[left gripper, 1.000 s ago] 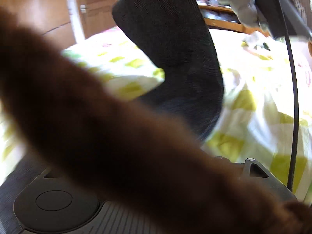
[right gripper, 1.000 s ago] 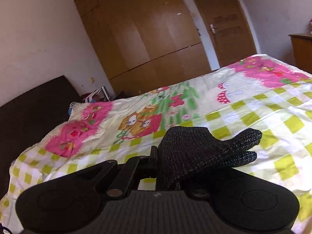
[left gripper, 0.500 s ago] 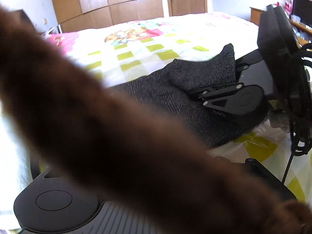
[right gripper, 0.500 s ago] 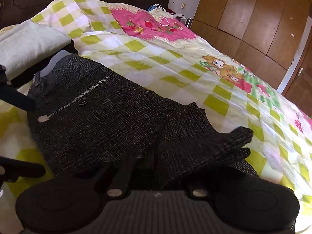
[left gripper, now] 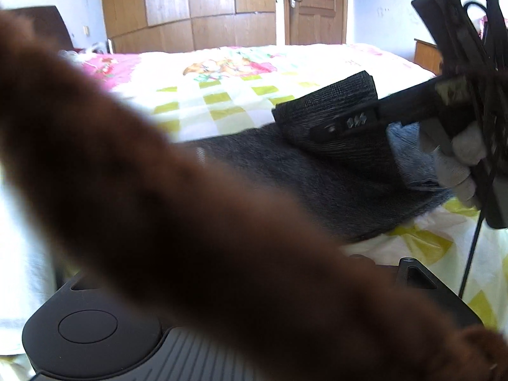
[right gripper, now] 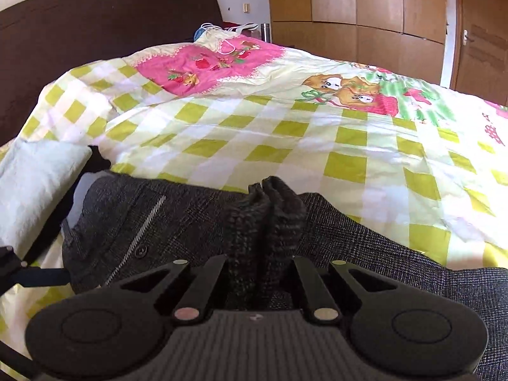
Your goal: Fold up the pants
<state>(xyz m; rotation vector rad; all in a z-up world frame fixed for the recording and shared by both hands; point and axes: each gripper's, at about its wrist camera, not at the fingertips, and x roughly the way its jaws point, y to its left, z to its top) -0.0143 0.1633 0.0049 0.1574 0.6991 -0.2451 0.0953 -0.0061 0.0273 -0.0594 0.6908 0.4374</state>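
The dark checked pants (right gripper: 190, 222) lie on the bed (right gripper: 285, 133), their hem pinched tight in the right gripper (right gripper: 265, 212) for folding over; the left gripper's fingers are hidden.

Pants (right gripper: 190, 222) on bed (right gripper: 317, 133), headboard (right gripper: 95, 16) behind.

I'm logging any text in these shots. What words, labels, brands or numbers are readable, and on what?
None can be read.
Right gripper: pale embossed marks on its side, too blurred to read.
Right gripper body: one tiny pale logo, too small to read.
Bed cover: cartoon pictures only, no lettering.
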